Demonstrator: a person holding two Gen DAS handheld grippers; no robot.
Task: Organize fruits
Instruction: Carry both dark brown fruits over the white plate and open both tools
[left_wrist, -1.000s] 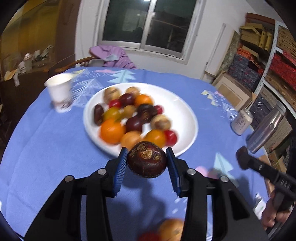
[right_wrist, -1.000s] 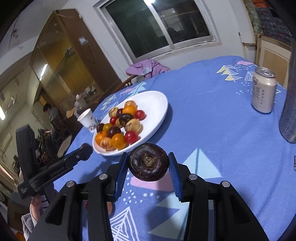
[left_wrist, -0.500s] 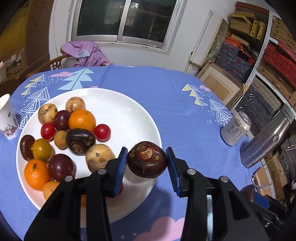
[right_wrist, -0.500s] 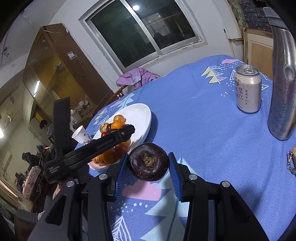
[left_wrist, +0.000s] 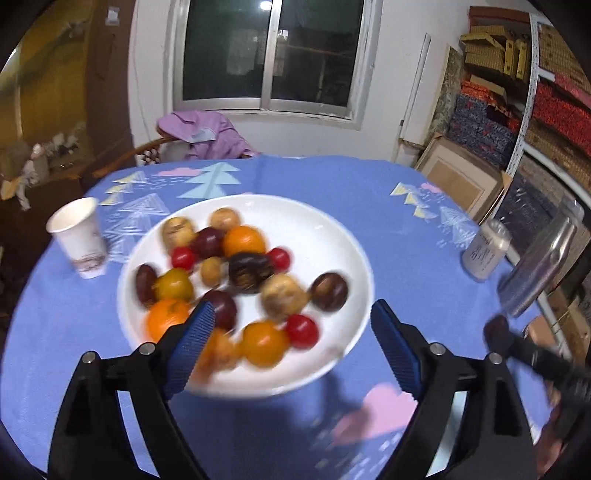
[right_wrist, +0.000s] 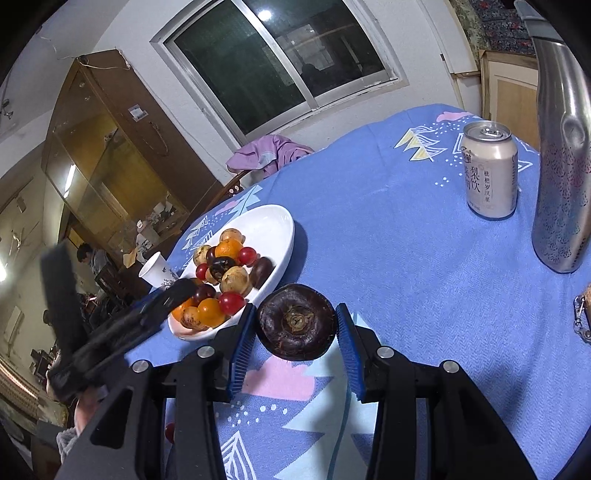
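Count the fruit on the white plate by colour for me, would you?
Orange or yellow fruits: 4
Red fruits: 3
Dark purple-brown fruits: 5
Tan fruits: 5
Total on the white plate: 17; blur makes one tan-or-orange call uncertain.

Dark window (left_wrist: 273, 55), wooden cabinet (right_wrist: 110, 155)

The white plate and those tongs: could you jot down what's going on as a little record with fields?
Plate: white plate on the blue tablecloth, holding mixed fruit
Left tongs: jaws have just been opening, nothing between them, over the plate's near edge
Dark fruit just released: lies on the plate, right of the pile
Right tongs: shut on a dark round fruit, beside the plate
Nearby: paper cup, drink can, metal flask
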